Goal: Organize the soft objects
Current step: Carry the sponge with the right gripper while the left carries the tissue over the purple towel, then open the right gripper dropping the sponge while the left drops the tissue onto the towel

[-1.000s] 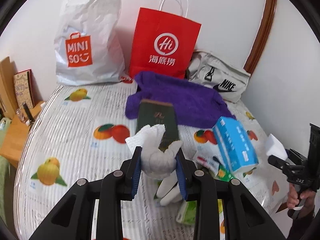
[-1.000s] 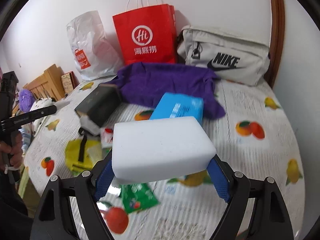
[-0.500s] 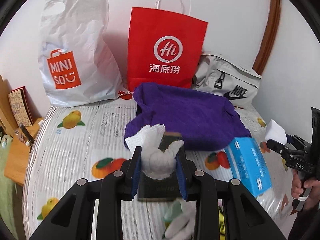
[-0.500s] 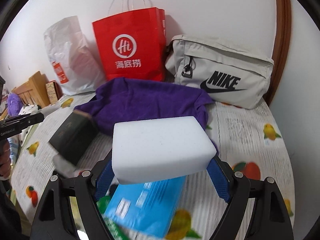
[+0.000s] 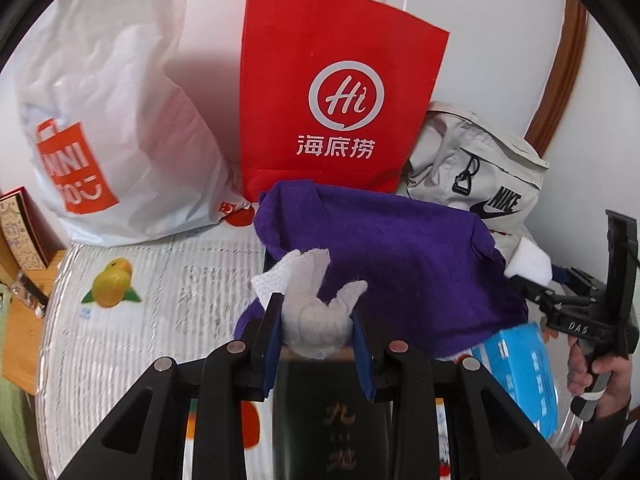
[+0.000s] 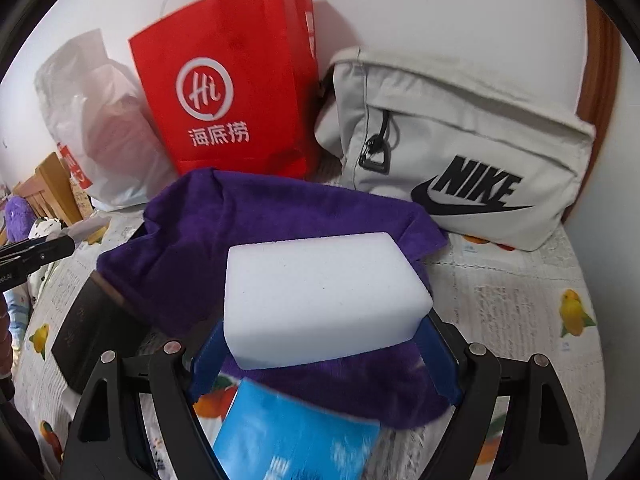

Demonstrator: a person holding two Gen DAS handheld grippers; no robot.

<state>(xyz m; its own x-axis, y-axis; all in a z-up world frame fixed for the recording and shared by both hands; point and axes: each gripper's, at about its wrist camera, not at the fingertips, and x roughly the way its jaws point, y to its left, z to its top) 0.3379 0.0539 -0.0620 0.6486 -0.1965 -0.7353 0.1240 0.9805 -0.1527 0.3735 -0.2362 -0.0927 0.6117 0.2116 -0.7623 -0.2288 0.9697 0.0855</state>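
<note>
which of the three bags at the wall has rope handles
The red bag, standing between the other two. White rope handles loop above its top edge; the white plastic bag has none showing, and the grey Nike bag shows only a zip pull.

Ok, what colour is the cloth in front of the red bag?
Purple cloth, clearest in the right wrist view.

Both wrist fisheyes angled down over the bed, close, facing the wall, sharing red bag (image 5: pixel 340 92) and purple towel (image 6: pixel 256 220)
</note>
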